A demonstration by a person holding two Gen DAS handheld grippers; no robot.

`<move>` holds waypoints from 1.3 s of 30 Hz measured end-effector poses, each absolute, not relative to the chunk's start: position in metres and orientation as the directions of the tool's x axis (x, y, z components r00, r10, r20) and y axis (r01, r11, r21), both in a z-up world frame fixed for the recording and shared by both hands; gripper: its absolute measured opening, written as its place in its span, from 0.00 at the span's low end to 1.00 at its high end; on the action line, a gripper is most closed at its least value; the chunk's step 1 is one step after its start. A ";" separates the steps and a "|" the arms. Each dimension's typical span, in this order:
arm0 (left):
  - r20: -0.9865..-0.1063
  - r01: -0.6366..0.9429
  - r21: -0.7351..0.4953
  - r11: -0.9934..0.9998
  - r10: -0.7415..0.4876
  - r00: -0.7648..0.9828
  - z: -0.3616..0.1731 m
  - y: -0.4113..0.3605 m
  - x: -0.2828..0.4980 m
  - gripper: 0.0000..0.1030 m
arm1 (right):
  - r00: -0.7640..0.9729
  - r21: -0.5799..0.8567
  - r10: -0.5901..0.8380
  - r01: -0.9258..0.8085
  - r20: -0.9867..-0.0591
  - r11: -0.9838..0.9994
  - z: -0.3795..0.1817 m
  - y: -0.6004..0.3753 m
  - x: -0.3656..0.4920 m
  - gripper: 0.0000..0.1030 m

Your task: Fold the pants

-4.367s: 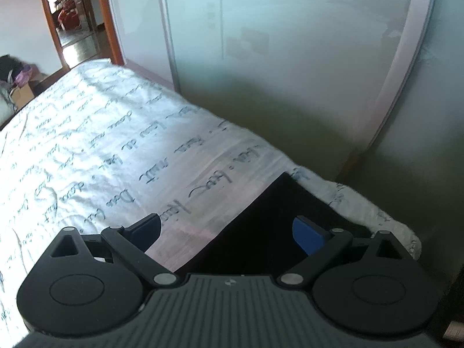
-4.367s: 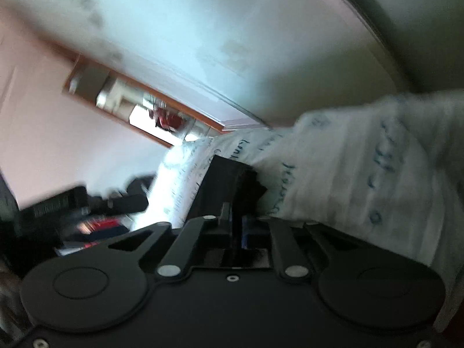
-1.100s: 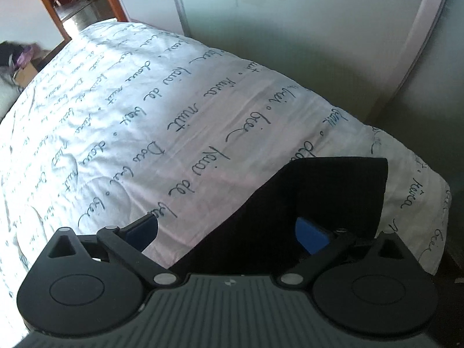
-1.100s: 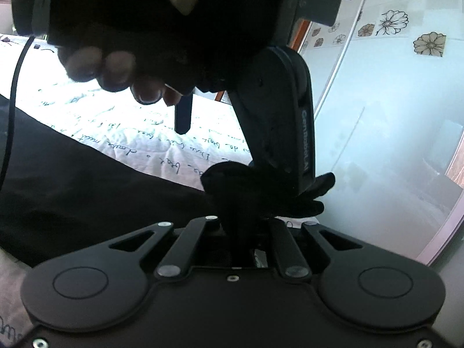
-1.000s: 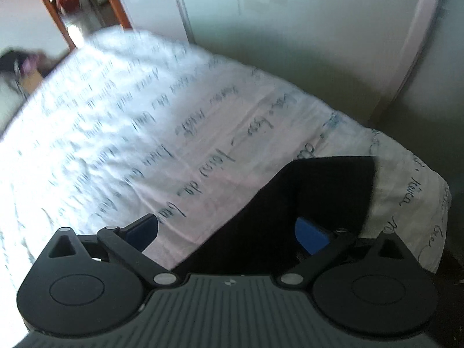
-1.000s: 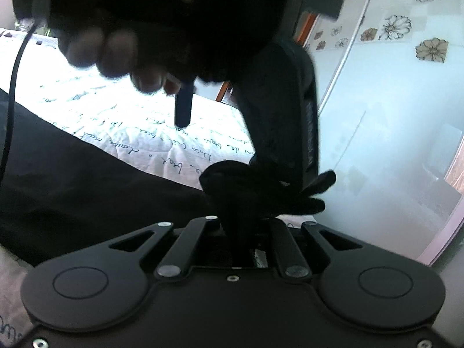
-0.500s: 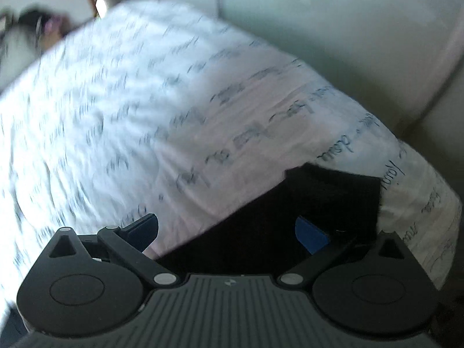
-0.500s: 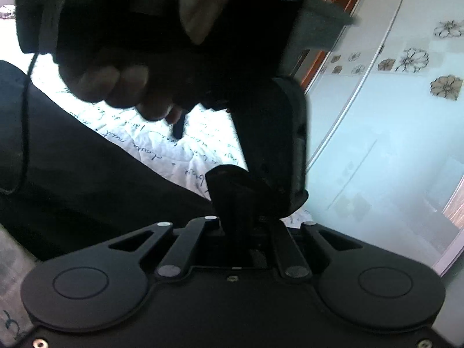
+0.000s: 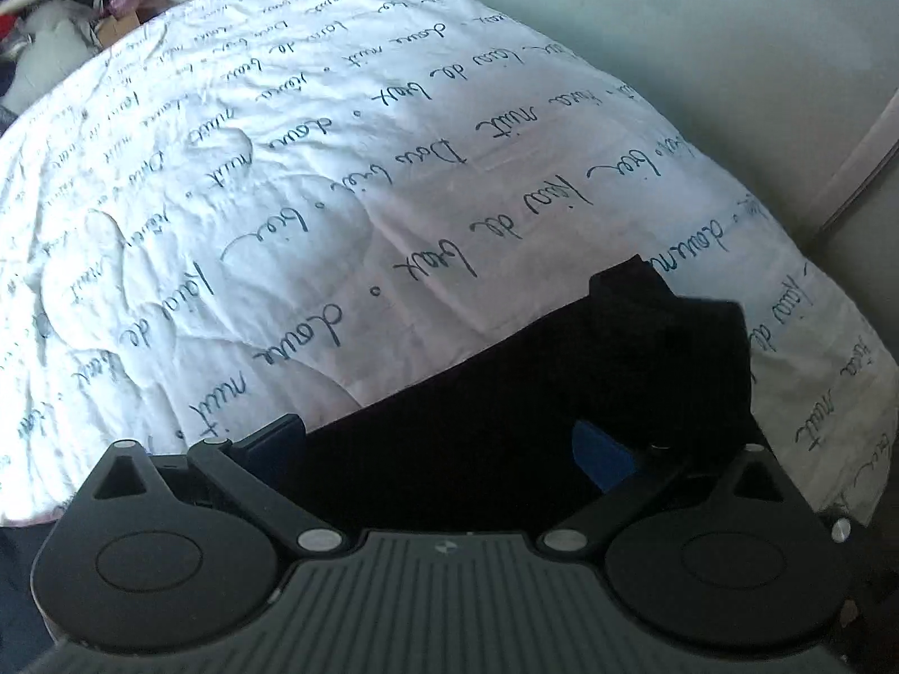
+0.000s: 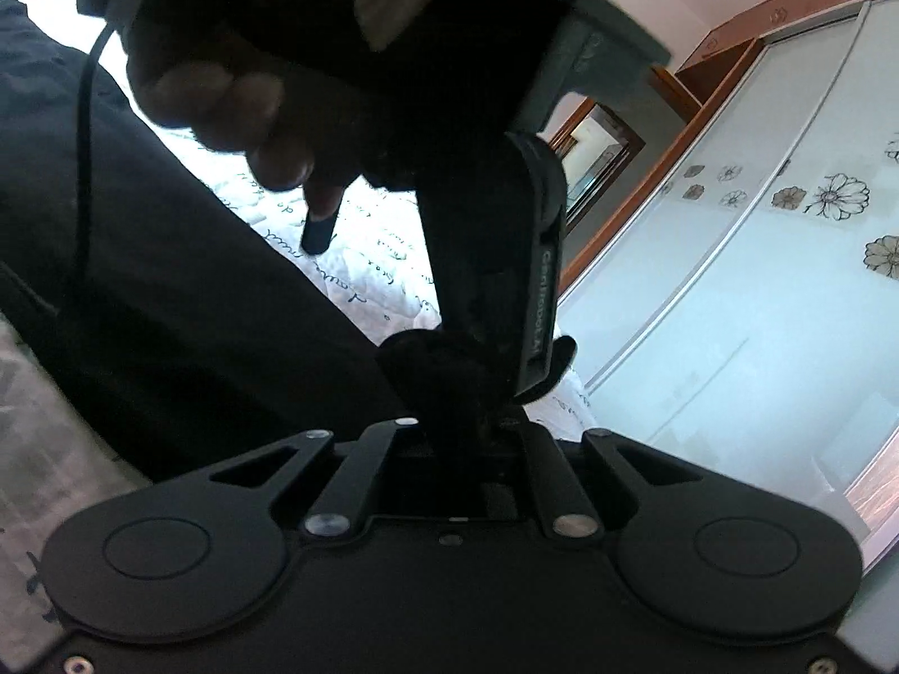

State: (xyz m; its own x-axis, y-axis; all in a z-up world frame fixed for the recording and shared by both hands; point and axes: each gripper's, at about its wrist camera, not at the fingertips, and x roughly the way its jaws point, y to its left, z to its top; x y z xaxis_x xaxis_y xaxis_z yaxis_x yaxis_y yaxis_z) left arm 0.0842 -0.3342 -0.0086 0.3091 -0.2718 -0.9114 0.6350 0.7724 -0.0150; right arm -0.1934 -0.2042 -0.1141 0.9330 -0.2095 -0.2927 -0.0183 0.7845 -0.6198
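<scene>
While pinching a bunched end of the black pants between fully closed jaws, holds the right gripper close to level and rolled to one side, just off the edge of the quilt. Has lifted that end off the quilt within the last second: lay flat and square-cornered then, stands up now as a crumpled peak near the quilt's far right corner. Leaves the rest of the pants stretched dark along the quilt's near edge.

Has brought the left gripper lower and closer over the cloth in the same second, tipped steeply down at the quilt. Keeps its jaws wide, blue pads spread to either side above the black fabric, gripping nothing. Shows, in the right wrist view, the left hand wrapped round that gripper's handle, above the quilt and right in front of the lens.

Means, for the fold, one end already taken up and a second grip likely next: probably calls for closing the wide jaws on the neighbouring part of the same end before carrying it over. Risks a skewed fold if pinched away from the edge. Cannot tell from either view whether waistband or leg ends.
</scene>
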 end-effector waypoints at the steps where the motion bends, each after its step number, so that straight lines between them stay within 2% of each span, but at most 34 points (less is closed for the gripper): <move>1: -0.914 0.638 -0.012 0.770 -0.268 0.306 -0.008 -0.335 0.086 1.00 | 0.935 -0.623 -0.205 -0.023 -0.291 0.782 -0.114 -0.204 -0.194 0.03; 2: -0.918 0.629 -0.016 0.778 -0.260 0.298 -0.007 -0.334 0.087 0.97 | 0.935 -0.628 -0.200 -0.030 -0.292 0.778 -0.115 -0.203 -0.196 0.03; 5: -0.913 0.626 -0.091 0.775 -0.315 0.258 0.004 -0.329 0.085 0.98 | 0.932 -0.675 -0.199 -0.062 -0.303 0.735 -0.122 -0.195 -0.197 0.03; 10: -0.883 0.672 0.072 0.737 -0.266 0.387 0.006 -0.333 0.070 1.00 | 0.943 -0.671 -0.168 -0.074 -0.289 0.738 -0.111 -0.190 -0.199 0.03; 14: -0.921 0.575 -0.061 0.816 -0.269 0.283 -0.009 -0.319 0.091 1.00 | 0.944 -0.676 -0.165 -0.076 -0.285 0.733 -0.111 -0.188 -0.200 0.03; 16: -0.912 0.591 -0.057 0.804 -0.283 0.297 -0.012 -0.320 0.089 1.00 | 0.941 -0.673 -0.161 -0.086 -0.296 0.735 -0.111 -0.186 -0.201 0.03; 17: -0.913 0.600 -0.039 0.799 -0.273 0.304 -0.012 -0.322 0.088 0.95 | 0.940 -0.683 -0.163 -0.093 -0.301 0.725 -0.112 -0.184 -0.202 0.03; 23: -0.917 0.631 -0.058 0.774 -0.291 0.273 0.000 -0.322 0.076 0.95 | 0.933 -0.730 -0.149 -0.150 -0.328 0.667 -0.118 -0.168 -0.207 0.03; 25: -0.906 0.621 -0.123 0.774 -0.343 0.249 0.003 -0.313 0.077 0.95 | 0.933 -0.742 -0.153 -0.151 -0.325 0.653 -0.118 -0.164 -0.208 0.03; 26: -0.904 0.605 -0.145 0.783 -0.354 0.241 0.002 -0.308 0.079 0.98 | 0.936 -0.738 -0.150 -0.146 -0.319 0.658 -0.118 -0.161 -0.213 0.03; 31: -0.910 0.591 -0.043 0.806 -0.275 0.309 -0.005 -0.298 0.084 1.00 | 0.942 -0.737 -0.150 -0.130 -0.301 0.664 -0.109 -0.163 -0.218 0.03; 37: -0.923 0.555 -0.102 0.826 -0.286 0.257 -0.008 -0.285 0.091 1.00 | 0.943 -0.751 -0.143 -0.141 -0.299 0.645 -0.107 -0.155 -0.223 0.03; 39: -0.916 0.554 -0.144 0.820 -0.323 0.239 -0.003 -0.281 0.090 1.00 | 0.940 -0.763 -0.149 -0.149 -0.306 0.629 -0.111 -0.153 -0.220 0.03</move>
